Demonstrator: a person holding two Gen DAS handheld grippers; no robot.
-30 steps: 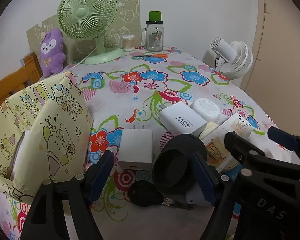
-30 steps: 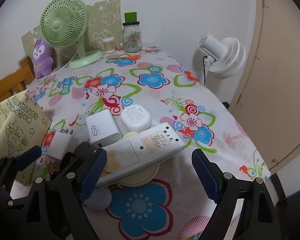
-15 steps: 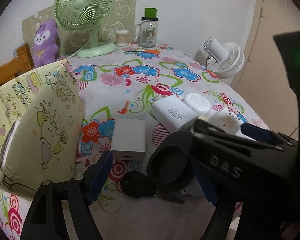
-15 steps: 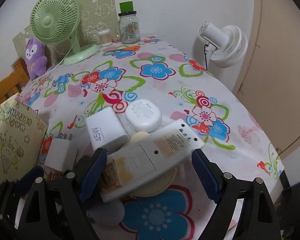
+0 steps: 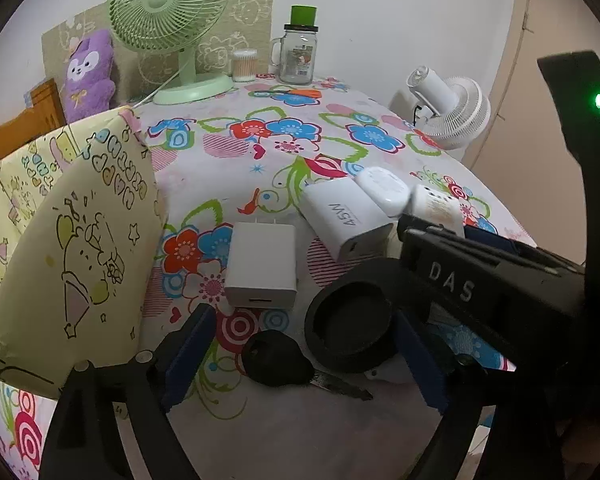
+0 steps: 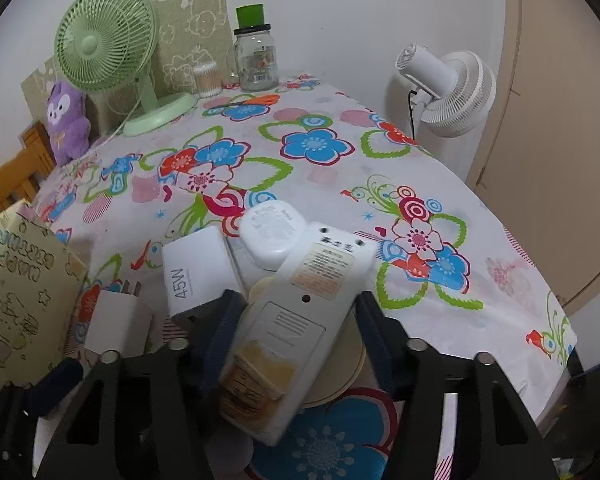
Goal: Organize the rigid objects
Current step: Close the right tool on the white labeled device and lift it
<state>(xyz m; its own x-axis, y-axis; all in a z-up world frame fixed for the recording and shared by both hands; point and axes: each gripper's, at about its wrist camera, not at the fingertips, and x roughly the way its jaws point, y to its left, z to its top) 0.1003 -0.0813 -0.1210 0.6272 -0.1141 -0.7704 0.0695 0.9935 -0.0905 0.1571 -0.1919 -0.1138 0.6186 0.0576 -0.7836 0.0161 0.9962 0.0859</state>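
A white remote [image 6: 296, 328] lies back side up, its near end over a cream disc [image 6: 340, 368]. My right gripper [image 6: 298, 336] is closing, and its blue pads [image 6: 220, 340] press on the remote's two long sides. My left gripper [image 5: 304, 360] is opening. Between its jaws, untouched, sit a black round cap [image 5: 352, 320] and a black key fob [image 5: 276, 360]. Just beyond them are a small white charger [image 5: 260, 264], a 45W charger [image 5: 344, 216] and a white rounded case [image 5: 384, 188]. The right gripper's black body crosses the right of the left wrist view and hides most of the remote there.
A yellow gift bag [image 5: 72, 240] stands at the left. At the back are a green fan [image 5: 168, 12], a purple plush [image 5: 90, 72], a cotton-swab tub [image 5: 244, 66] and a glass jar [image 5: 298, 52]. A white fan [image 5: 448, 108] stands beyond the table's right edge.
The right jaws have come in from wide apart onto the remote's sides. The left jaws have spread wider. The right gripper's body has moved across the right of the left wrist view.
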